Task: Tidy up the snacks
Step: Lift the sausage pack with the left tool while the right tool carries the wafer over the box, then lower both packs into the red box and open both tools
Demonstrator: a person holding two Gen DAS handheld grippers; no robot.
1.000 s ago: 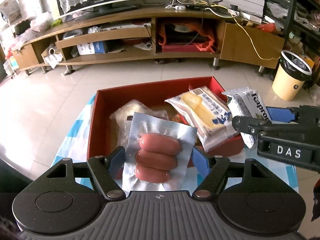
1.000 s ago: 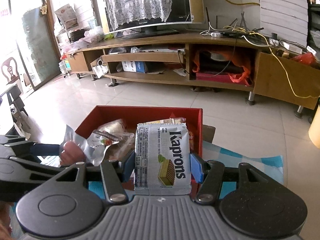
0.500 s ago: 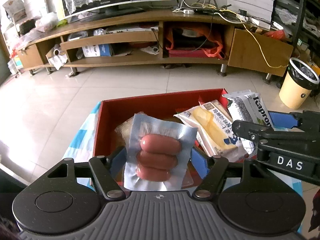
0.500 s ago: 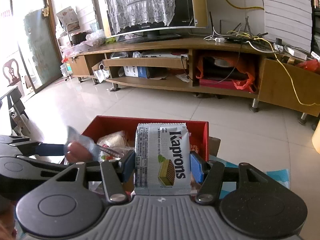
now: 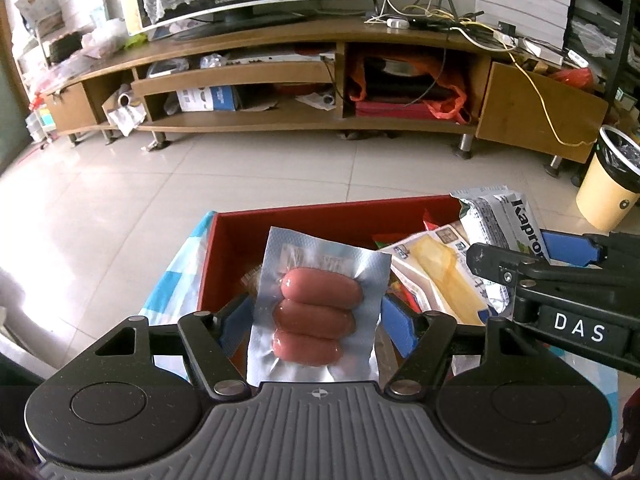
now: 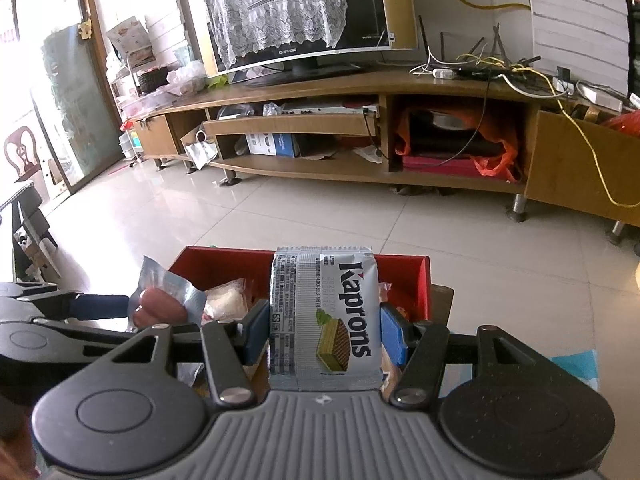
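My left gripper [image 5: 316, 320] is shut on a clear pack of three sausages [image 5: 316, 312], held above the near side of a red box [image 5: 320, 220]. My right gripper [image 6: 324, 332] is shut on a white Kaprons wafer pack [image 6: 324, 320], held above the same red box [image 6: 404, 276]. The wafer pack also shows at the right of the left wrist view [image 5: 504, 224], and the sausage pack at the left of the right wrist view [image 6: 160, 304]. A yellow snack pack [image 5: 444, 276] lies in the box.
The box stands on a blue-and-white checked cloth [image 5: 172, 280]. A pale wrapped snack [image 6: 224, 304] lies in the box. Beyond is tiled floor [image 5: 200, 168], a long wooden TV stand [image 5: 300, 80] and a yellow bin [image 5: 608, 184] at the right.
Both grippers have risen and tilted up with their packs. The red box now sits lower and looks smaller in both views.
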